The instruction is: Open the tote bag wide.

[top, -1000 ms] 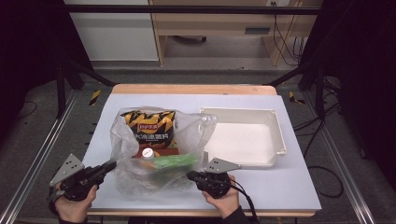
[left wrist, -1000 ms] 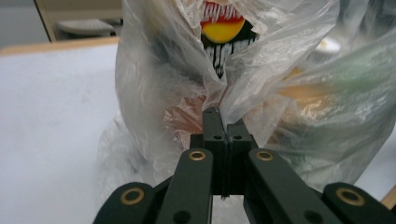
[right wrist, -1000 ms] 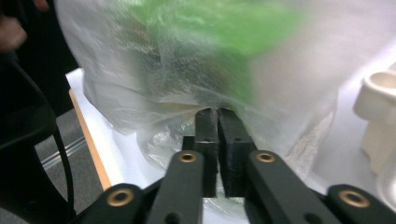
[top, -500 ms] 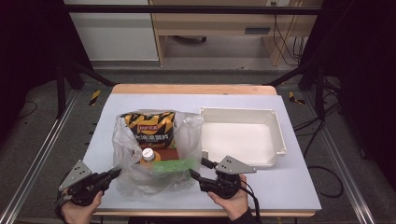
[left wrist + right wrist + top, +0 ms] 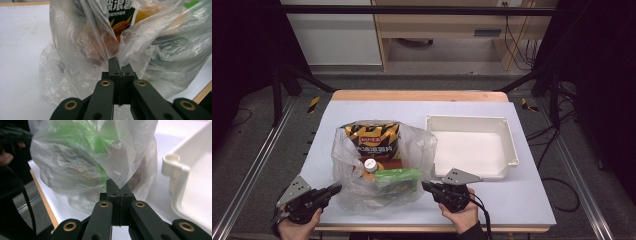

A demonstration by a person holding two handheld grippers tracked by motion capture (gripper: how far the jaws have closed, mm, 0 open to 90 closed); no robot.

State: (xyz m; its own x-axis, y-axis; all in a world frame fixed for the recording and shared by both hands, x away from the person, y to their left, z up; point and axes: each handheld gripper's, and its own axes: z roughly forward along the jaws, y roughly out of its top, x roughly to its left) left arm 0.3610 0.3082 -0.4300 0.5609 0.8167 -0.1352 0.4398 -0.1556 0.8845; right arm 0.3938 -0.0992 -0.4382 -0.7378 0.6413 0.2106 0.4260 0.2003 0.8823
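Observation:
A clear plastic bag [image 5: 412, 150] lies on the white table near its front edge. Inside are a yellow-and-black snack packet [image 5: 369, 137], a bottle with a white cap [image 5: 370, 165] and a green packet [image 5: 398, 176]. My left gripper [image 5: 336, 188] is at the bag's left bottom corner. In the left gripper view its jaws [image 5: 119, 65] are shut on a fold of the bag's film [image 5: 75, 50]. My right gripper [image 5: 426, 186] is at the bag's right side. Its jaws [image 5: 118, 187] have just been closing and now pinch the bag's film [image 5: 120, 165].
A shallow white tray [image 5: 511, 145] stands empty to the right of the bag, close to my right gripper. The table's front edge [image 5: 412, 227] runs just below both hands. Dark floor and metal rails flank the table.
My left gripper has edged right toward the bag's corner. My right gripper has shifted slightly right. The bag's film has been pulled into a narrower shape.

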